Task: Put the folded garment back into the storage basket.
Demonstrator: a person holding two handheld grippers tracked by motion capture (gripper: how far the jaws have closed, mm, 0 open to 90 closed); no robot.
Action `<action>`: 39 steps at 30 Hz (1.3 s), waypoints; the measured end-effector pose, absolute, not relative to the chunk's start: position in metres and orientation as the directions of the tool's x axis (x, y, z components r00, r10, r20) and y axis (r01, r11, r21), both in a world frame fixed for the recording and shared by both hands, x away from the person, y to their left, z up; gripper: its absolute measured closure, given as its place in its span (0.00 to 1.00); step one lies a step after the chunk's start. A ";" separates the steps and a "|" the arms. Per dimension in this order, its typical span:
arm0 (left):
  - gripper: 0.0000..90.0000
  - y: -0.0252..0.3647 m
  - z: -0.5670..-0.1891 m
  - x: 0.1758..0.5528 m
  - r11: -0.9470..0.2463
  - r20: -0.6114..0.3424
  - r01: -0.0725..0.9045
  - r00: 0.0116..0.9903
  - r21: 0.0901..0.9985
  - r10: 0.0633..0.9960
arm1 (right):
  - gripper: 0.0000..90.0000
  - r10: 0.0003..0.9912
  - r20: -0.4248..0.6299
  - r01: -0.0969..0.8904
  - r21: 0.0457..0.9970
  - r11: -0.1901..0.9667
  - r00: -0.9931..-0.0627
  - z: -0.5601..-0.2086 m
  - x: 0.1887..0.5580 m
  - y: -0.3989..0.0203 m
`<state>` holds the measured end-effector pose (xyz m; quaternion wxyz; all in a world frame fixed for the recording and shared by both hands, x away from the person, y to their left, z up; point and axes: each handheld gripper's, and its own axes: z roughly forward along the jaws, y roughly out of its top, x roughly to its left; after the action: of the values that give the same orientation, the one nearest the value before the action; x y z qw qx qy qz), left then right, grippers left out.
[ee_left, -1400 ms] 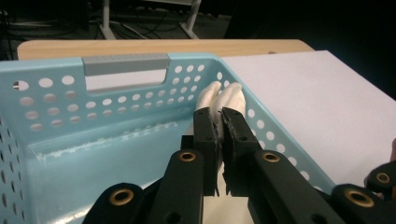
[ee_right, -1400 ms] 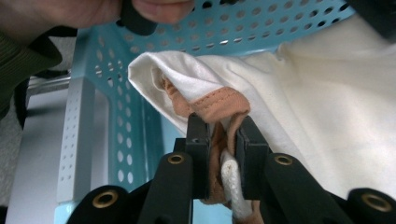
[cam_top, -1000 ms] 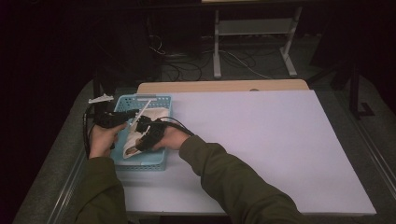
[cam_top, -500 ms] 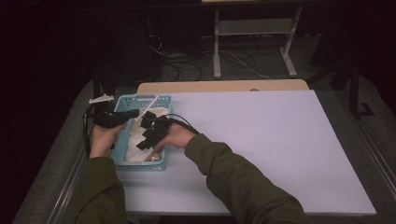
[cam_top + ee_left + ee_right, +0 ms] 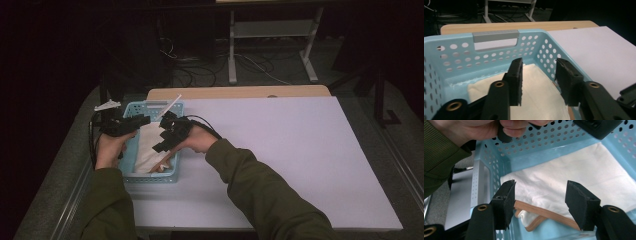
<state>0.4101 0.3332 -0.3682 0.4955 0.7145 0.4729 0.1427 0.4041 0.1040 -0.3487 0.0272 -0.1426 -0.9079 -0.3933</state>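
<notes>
The work in hand looks like settling a folded cream-white cloth with a tan trimmed edge [image 5: 564, 182] into the light blue perforated plastic basket [image 5: 131, 176], which stands at the left edge of the white worktop [image 5: 300, 150]. The cloth already lies flat on the basket floor, its tan edge toward the near end as the right gripper view shows it. To finish the step well, I judge that both tools should lift straight up and clear of the basket walls, without snagging the trim or dragging a corner of the fabric back over the rim; if a further tuck is wanted, the better place to pinch is the loose tan edge, not the flat middle, which would bunch. The left gripper [image 5: 537, 75] sits over the basket's left side, its jaws having just been opening, and they now stand apart with bare cloth visible below the gap and nothing pressed between the pads. The right gripper [image 5: 541, 202] hovers above the near end of the basket, its jaws also having just been opening; they stand moderately wide, empty, with the cloth and its tan trim lying beneath them and apart from the pads.
</notes>
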 end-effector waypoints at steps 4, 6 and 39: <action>0.57 0.329 -0.368 0.411 -0.069 -0.269 0.536 0.526 0.841 0.807 | 0.43 0.246 0.157 0.282 0.717 0.637 -0.956 -0.346 0.405 0.098; 0.53 0.326 -0.367 0.410 -0.075 -0.270 0.537 0.535 0.840 0.801 | 0.42 0.252 0.157 0.285 0.720 0.633 -0.955 -0.345 0.406 0.093; 0.11 0.233 -0.339 0.381 -0.253 -0.196 0.474 0.709 0.844 0.677 | 0.26 0.362 0.128 0.318 0.783 0.535 -0.923 -0.340 0.405 -0.053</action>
<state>0.3806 0.2332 -0.3391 0.4889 0.7845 0.3669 0.1041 0.4051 -0.0532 -0.3403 -0.0246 -0.1942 -0.8756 -0.4416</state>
